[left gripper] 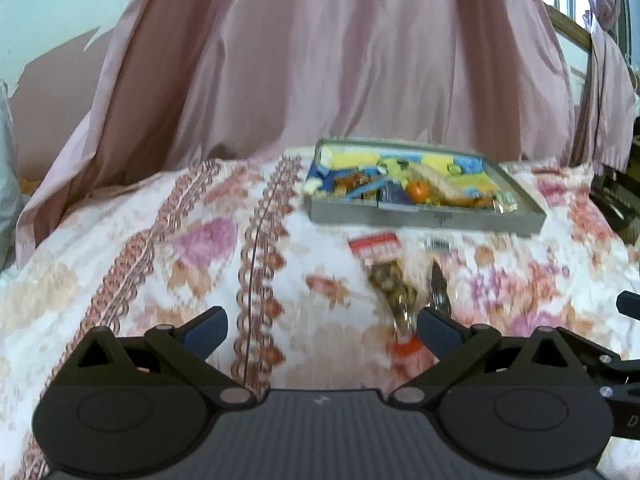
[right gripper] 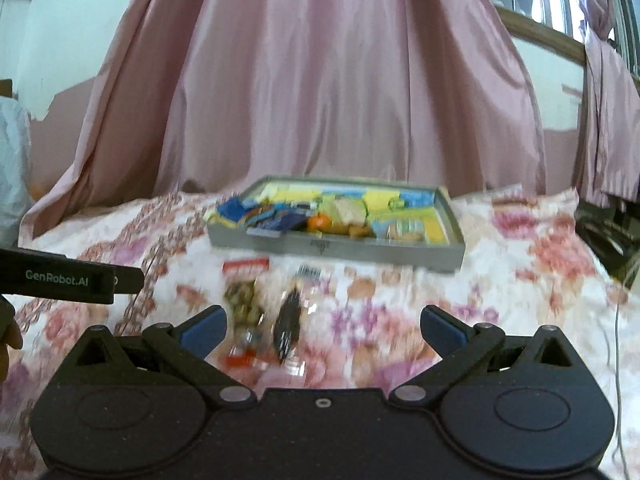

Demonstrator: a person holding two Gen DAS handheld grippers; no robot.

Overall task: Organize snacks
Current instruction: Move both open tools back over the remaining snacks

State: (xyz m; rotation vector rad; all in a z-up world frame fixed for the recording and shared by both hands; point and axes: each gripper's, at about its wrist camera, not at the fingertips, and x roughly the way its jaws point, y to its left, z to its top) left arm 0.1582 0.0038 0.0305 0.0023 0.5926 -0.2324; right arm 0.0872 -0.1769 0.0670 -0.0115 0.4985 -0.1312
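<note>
A grey tray holding several snacks, among them an orange ball, sits on the floral bedspread. In front of it lie two clear packets: one with a red label and brownish pieces, and one with a dark long piece. My left gripper hangs open to the left of both packets, nothing between its fingers. My right gripper is open too, with the packets just ahead of its left finger. Both views are blurred.
The floral bedspread covers the whole surface. A pink curtain hangs behind the tray. The left gripper's body reaches in at the left of the right wrist view, with part of a hand.
</note>
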